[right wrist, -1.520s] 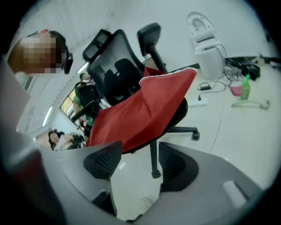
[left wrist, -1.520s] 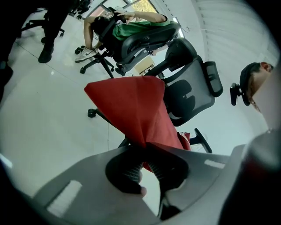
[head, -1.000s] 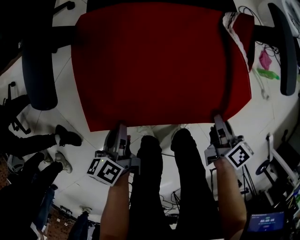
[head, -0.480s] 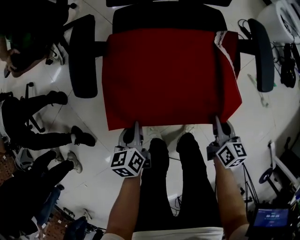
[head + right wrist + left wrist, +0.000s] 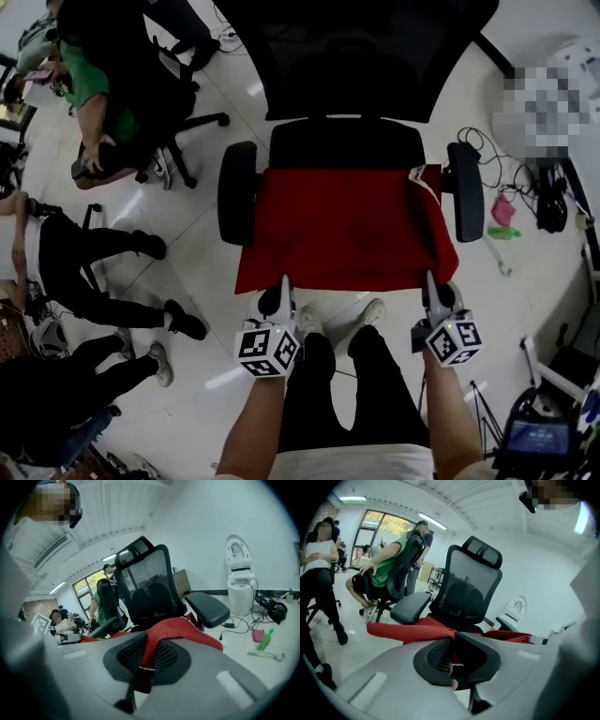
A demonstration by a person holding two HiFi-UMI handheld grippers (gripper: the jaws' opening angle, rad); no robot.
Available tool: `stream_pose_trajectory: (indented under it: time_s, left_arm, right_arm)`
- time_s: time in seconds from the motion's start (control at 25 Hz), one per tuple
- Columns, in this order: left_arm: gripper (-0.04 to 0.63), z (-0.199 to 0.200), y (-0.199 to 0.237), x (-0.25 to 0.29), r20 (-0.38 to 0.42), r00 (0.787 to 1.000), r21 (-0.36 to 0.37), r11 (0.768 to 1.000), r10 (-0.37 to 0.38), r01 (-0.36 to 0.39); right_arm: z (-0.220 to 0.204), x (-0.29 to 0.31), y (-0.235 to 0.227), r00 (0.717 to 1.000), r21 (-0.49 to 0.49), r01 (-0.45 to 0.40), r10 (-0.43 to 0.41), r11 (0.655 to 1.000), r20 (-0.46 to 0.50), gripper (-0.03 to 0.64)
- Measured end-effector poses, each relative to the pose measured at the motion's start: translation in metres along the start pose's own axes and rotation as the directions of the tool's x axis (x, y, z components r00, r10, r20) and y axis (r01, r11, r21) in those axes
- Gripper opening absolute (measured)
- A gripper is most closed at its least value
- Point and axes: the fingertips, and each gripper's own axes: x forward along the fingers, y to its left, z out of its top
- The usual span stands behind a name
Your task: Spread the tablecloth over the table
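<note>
Now tablecloth [image 5: 342, 225] edge over floor [image 5: 211, 370]

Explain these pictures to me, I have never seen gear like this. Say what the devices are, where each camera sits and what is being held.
A person holds two hand-held pinching tools: the left gripper and the right gripper. One picture looks down from the person's head; the other two look along each gripper's jaws. A red fabric cloth lies over the seat of a black mesh office chair. Each gripper is shut on a near corner of it.
</note>
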Motion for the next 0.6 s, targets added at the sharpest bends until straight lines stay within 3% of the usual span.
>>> stream_pose_trajectory:
  time_s: [0.2, 0.36, 0.6]
  left_arm:
    - [0.021, 0.089, -0.034, -0.033, 0.133, 0.991, 0.057, 0.998, -0.034, 0.027]
    - [0.021, 0.158, -0.06, -0.055, 0.231, 0.97, 0.116, 0.992, -0.072, 0.046]
    - [0.021, 0.219, -0.094, -0.104, 0.265, 0.958, 0.155, 0.985, -0.112, 0.073]
  right_arm:
    - [0.09, -0.017, 0.035, 0.992, -0.052, -0.057, 0.063, 0.997, 0.114, 0.02]
    - [0.161, -0.028, 0.06, 0.974, -0.095, -0.093, 0.11, 0.991, 0.199, 0.02]
    - [0.215, -0.074, 0.094, 0.965, -0.095, -0.113, 0.132, 0.989, 0.228, 0.02]
